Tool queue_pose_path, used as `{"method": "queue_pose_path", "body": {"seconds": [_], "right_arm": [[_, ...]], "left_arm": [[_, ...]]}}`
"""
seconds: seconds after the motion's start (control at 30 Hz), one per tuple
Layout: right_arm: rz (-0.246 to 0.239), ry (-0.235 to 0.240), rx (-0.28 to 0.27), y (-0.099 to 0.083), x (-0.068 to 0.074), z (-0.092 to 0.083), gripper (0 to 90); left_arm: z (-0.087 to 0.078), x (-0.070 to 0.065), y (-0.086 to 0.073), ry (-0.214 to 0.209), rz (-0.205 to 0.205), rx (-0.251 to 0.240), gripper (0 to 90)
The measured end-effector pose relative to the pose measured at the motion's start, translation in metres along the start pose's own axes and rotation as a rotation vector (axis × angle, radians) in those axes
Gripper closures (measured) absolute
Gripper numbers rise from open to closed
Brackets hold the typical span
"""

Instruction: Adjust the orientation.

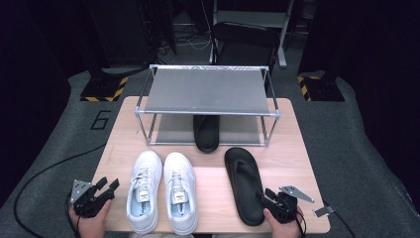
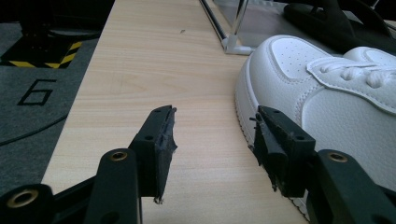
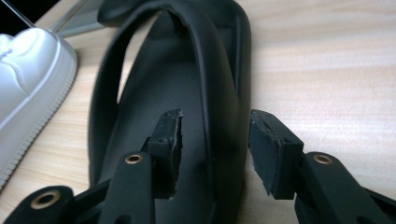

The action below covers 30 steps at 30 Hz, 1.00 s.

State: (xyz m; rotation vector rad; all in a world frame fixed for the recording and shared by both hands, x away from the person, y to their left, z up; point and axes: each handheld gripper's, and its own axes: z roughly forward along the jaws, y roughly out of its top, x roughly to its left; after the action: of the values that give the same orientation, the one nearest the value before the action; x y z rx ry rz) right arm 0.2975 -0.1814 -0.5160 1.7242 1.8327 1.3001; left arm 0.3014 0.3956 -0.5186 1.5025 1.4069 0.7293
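A black flip-flop (image 1: pixel 242 183) lies on the wooden table (image 1: pixel 297 148), right of a pair of white sneakers (image 1: pixel 161 191). My right gripper (image 1: pixel 267 194) is at its heel end, near the table's front edge. In the right gripper view the flip-flop's (image 3: pixel 140 116) strap and right rim stand between the open jaws of that gripper (image 3: pixel 215 140), with the pads not pressing. My left gripper (image 1: pixel 106 187) rests open at the front left. The left gripper view has its jaws (image 2: pixel 212 135) over bare wood, the right one close beside the left sneaker (image 2: pixel 327 93).
A metal two-tier shoe rack (image 1: pixel 208 91) stands at the back of the table. A second black flip-flop (image 1: pixel 206 131) lies on its lower shelf, pointing toward me. Dark floor with a painted 6 (image 1: pixel 101 120) and a cable surrounds the table.
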Motion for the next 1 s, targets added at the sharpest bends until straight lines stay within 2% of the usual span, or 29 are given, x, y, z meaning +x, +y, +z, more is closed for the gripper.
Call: {"method": "queue_pose_path", "body": {"seconds": [0.03,0.13,0.23,0.37,0.53,0.57,0.77,0.8,0.97,1.0], "right_arm": [[0.007,0.001,0.016,-0.001,-0.001,0.002,55.4],[0.004,0.004,0.013,-0.002,-0.001,0.003,55.5],[0.029,0.009,0.016,-0.003,-0.003,0.004,55.5],[0.039,0.02,0.03,-0.006,-0.007,0.005,55.4],[0.086,0.05,0.039,-0.008,-0.011,0.005,54.8],[0.103,0.072,0.04,-0.009,-0.014,0.005,54.6],[0.146,0.113,0.054,-0.012,-0.018,0.005,54.5],[0.166,0.112,0.055,-0.012,-0.016,0.005,54.3],[0.155,0.105,0.046,-0.012,-0.016,0.005,54.7],[0.154,0.105,0.047,-0.012,-0.016,0.005,54.8]], "left_arm": [[0.0,0.001,0.0,0.001,-0.002,0.0,47.2],[0.0,0.001,0.0,0.0,-0.002,0.0,47.2],[0.0,0.0,0.0,-0.001,0.003,-0.002,47.2],[0.0,0.0,0.0,-0.002,0.003,-0.004,47.2],[-0.001,0.0,0.001,0.0,0.003,0.002,47.2],[-0.001,0.0,0.0,0.001,0.002,-0.002,47.2],[-0.001,0.0,0.0,0.002,0.003,-0.002,47.2],[-0.001,0.0,0.001,0.001,0.004,0.002,47.2],[0.0,-0.001,0.0,0.001,0.002,-0.013,47.2],[-0.001,-0.001,0.0,0.001,0.004,-0.003,47.2]]}}
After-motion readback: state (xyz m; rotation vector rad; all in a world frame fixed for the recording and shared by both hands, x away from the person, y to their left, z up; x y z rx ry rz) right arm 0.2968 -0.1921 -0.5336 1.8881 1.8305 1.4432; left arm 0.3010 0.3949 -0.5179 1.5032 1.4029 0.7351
